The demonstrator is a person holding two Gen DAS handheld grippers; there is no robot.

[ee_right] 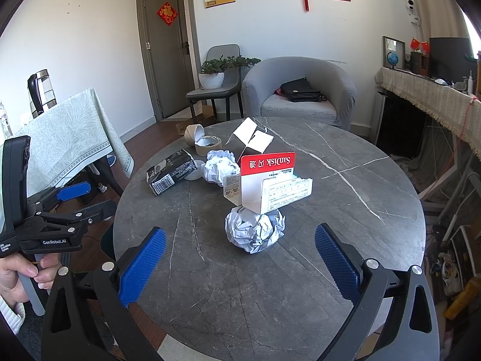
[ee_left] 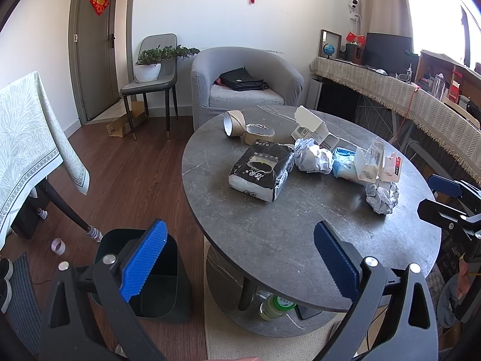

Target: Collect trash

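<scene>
my right gripper point(ee_right: 240, 258) hung wide open, the paper ball point(ee_right: 255, 231) at twelve o'clock just beyond it. my left gripper point(ee_left: 240, 258) gaped empty, the bin point(ee_left: 156, 279) at nine. the card point(ee_right: 267, 180) leaned on the ball, so a careless grab risked toppling it.

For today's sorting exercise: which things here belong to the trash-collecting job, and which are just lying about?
For the job:
crumpled paper ball
SanDisk card packaging
black tissue pack
cardboard tape rolls
dark bin

Just lying about:
black bag on the armchair
potted plant
kettle
</scene>
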